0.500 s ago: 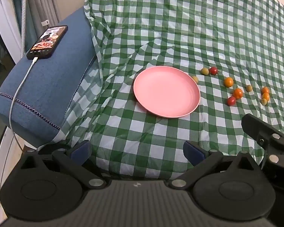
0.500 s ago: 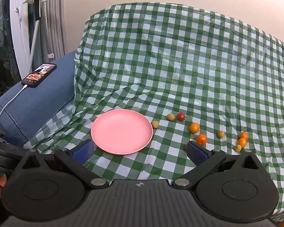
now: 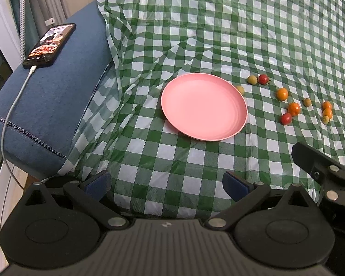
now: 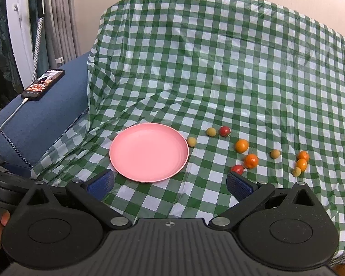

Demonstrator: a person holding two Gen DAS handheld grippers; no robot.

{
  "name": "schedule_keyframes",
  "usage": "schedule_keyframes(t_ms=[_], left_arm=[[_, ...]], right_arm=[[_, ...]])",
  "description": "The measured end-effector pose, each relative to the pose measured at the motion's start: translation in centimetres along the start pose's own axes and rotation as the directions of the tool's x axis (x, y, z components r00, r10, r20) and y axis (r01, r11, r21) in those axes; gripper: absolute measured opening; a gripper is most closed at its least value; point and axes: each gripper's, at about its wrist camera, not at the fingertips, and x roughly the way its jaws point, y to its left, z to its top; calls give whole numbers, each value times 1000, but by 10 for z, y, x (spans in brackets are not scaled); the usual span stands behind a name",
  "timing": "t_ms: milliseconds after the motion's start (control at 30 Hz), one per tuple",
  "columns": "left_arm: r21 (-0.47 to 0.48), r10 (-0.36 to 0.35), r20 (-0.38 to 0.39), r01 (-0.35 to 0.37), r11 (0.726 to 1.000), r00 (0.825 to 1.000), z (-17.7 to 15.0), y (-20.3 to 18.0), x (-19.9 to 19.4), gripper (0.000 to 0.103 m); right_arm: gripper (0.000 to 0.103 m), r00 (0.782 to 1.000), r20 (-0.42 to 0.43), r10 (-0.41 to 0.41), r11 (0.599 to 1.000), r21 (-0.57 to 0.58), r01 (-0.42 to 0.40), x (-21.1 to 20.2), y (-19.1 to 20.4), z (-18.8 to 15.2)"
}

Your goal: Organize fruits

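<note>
Both tools, left tool (image 3: 166,185) and right tool (image 4: 170,182), are wide apart, holding nothing. The cherry tomatoes (image 4: 250,161) lie on the checked cloth (image 4: 218,69), right of the pink plate (image 4: 149,161). Pinch one softly, then lift.

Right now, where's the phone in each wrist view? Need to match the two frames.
Left wrist: phone lies upper left on the blue armrest, white cable trailing down toward the bottom left.
Right wrist: phone sits at the left edge, mid-height, smaller, on the same armrest.
Shared landmark: pink plate, right of the phone in both views.
</note>
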Motion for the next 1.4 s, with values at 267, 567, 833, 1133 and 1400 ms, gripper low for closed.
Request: schedule_keyframes(t_ms=[267, 567, 833, 1133, 1400], left_arm=[[17, 12, -17, -11, 1000, 1000, 18, -2, 27, 103], [5, 32, -48, -32, 999, 998, 51, 10, 73, 103], [-19, 67, -97, -69, 997, 993, 79, 16, 133, 103], [-29, 89, -150, -95, 995, 985, 85, 29, 178, 103], [-50, 88, -141, -96, 994, 986, 85, 43, 187, 103]], right_arm=[[103, 998, -61, 11, 999, 39, -9, 34, -9, 1], [103, 994, -110, 22, 991, 133, -7, 88, -23, 6], [103, 981, -192, 19, 981, 195, 19, 154, -29, 3], [103, 968, -248, 31, 959, 282, 41, 220, -40, 2], [102, 947, -308, 94, 959, 284, -3, 264, -18, 5]])
